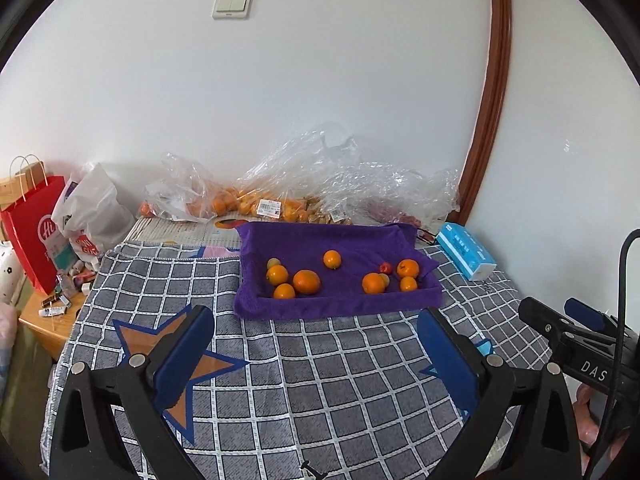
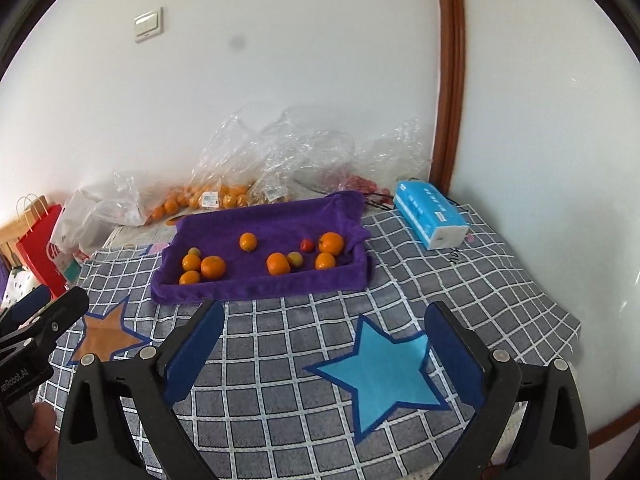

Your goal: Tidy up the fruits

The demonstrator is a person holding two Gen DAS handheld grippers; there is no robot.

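Both tongs, the left gripper (image 1: 316,344) and right gripper (image 2: 324,340), hang spread and empty low in frame, short of the purple towel-lined tray (image 1: 340,304) at centre holding oranges (image 1: 307,282); a sorting pick seemingly comes next, needing a forward reach.

Both your wrist cams look down and forward over the checked cloth (image 1: 320,360), sharing the purple tray (image 1: 340,304) (image 2: 260,292) from mid-range.
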